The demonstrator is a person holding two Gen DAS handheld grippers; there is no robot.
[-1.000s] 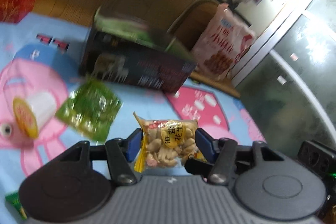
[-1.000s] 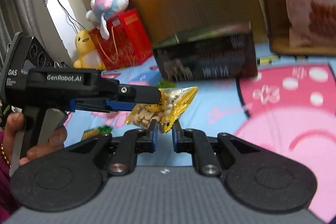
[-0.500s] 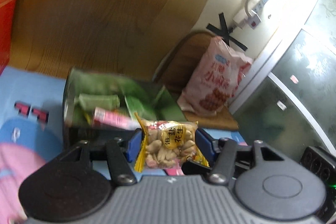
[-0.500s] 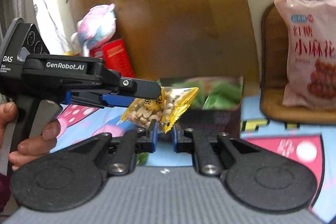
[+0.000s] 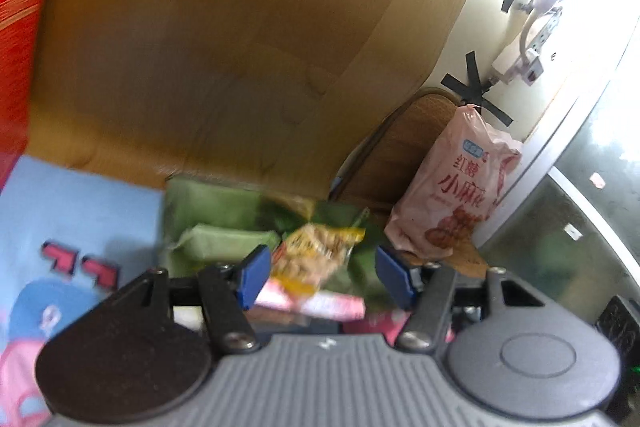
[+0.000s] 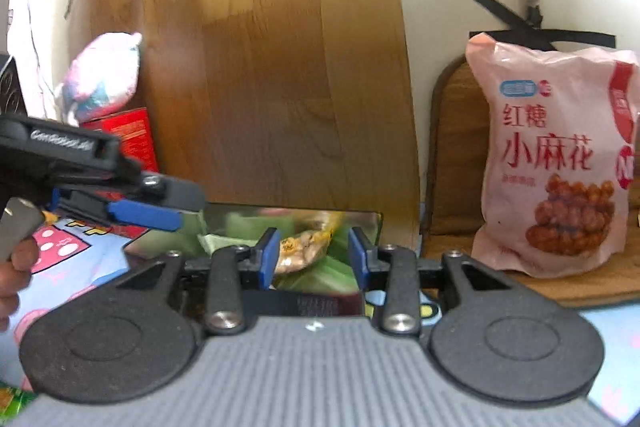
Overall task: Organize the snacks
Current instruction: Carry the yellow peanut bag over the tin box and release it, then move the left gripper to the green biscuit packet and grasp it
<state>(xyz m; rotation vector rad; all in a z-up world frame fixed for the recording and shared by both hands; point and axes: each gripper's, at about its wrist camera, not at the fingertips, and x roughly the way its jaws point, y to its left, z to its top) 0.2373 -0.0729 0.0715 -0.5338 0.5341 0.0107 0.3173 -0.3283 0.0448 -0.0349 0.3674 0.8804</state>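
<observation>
A yellow peanut packet (image 5: 316, 251) is loose between my spread left fingers, over the open dark box (image 5: 176, 211) of green and pink snack packs. My left gripper (image 5: 320, 273) is open just above the box. In the right wrist view the same packet (image 6: 306, 249) lies in the box (image 6: 372, 223) among green packs. My right gripper (image 6: 314, 259) is open too, its blue pads apart on either side of the packet. The left gripper (image 6: 148, 217) shows at the left of that view, held by a hand.
A big pink snack bag (image 6: 556, 163) leans on a brown chair cushion (image 6: 444, 155) right of the box. A wooden board (image 6: 272, 67) stands behind. A red box (image 6: 128, 135) and plush toy (image 6: 104, 79) are back left. A cartoon mat (image 5: 72, 227) covers the surface.
Both grippers carried the peanut packet over the box, then opened. The packet has dropped from both grips into the box.
</observation>
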